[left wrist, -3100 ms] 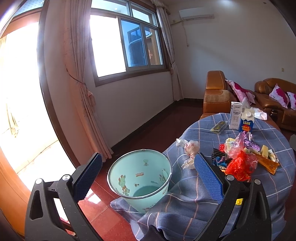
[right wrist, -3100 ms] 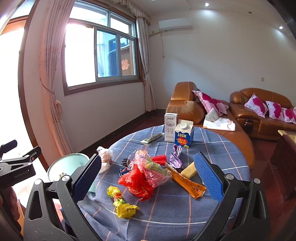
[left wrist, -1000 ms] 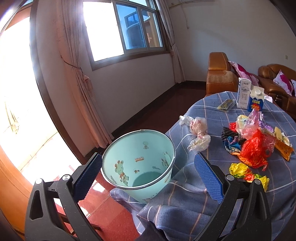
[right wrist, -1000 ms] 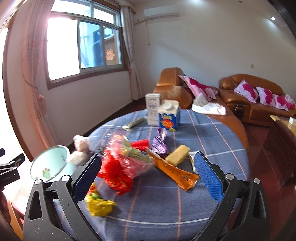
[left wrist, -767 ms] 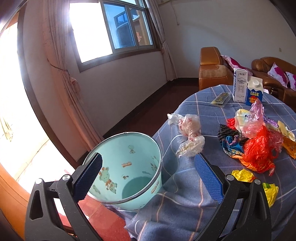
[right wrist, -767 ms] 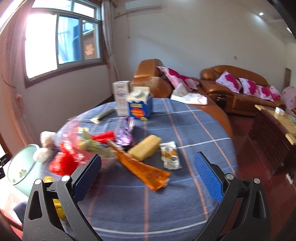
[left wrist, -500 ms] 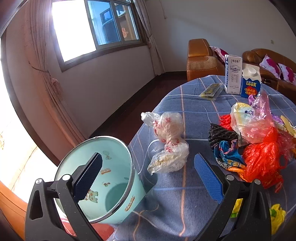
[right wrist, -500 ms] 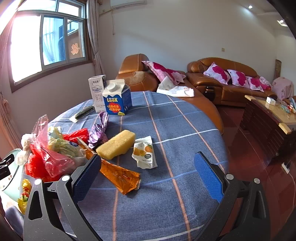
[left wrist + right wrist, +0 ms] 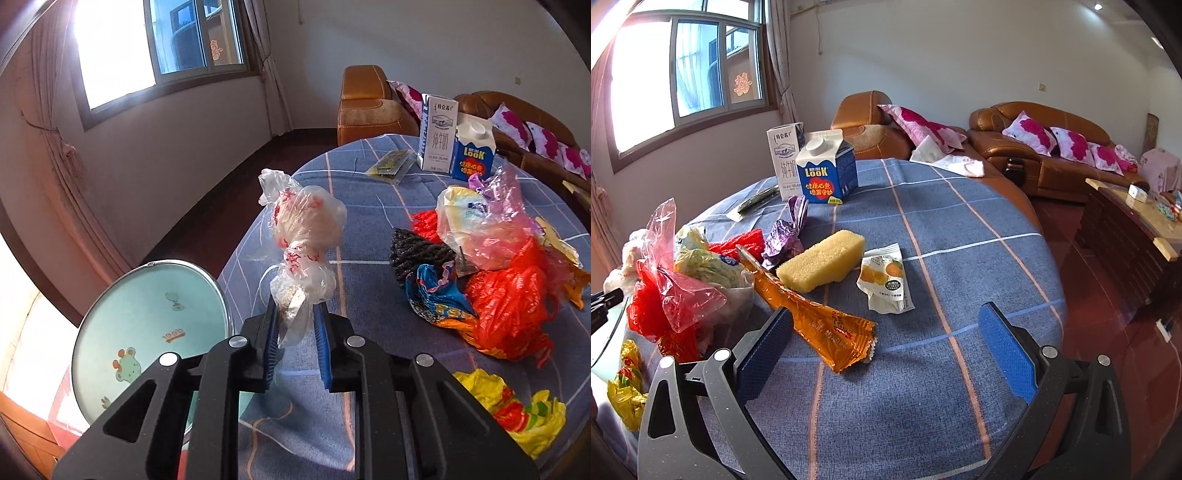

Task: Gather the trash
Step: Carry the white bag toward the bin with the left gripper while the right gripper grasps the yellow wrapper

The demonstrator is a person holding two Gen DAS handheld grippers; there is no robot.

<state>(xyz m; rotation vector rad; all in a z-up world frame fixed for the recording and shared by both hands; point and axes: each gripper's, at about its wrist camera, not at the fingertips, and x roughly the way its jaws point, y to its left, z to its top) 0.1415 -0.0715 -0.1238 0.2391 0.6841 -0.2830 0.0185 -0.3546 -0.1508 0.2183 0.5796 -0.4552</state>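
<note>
A crumpled clear plastic bag with red print (image 9: 306, 221) stands at the near left edge of the round table (image 9: 369, 206). My left gripper (image 9: 295, 314) is closing on its lower end, and the blue pads pinch the plastic. A mint green bin (image 9: 147, 317) sits on the floor just left of it. My right gripper (image 9: 885, 312) hangs open over the table, holding nothing. An orange wrapper (image 9: 812, 317) lies by its left finger, with a white snack packet (image 9: 884, 280) and a yellow sponge (image 9: 822, 266) just beyond.
A heap of red and pink plastic bags (image 9: 506, 295) and a yellow wrapper (image 9: 517, 413) lie right of the left gripper. Two cartons (image 9: 827, 173) stand at the table's far side. Brown sofas (image 9: 1052, 147) and a low wooden table (image 9: 1137, 221) are behind and to the right.
The left gripper moved forward and down from over the bin to the clear bag, and its jaws closed on it. The right gripper swung right and lower over the table, still open.
</note>
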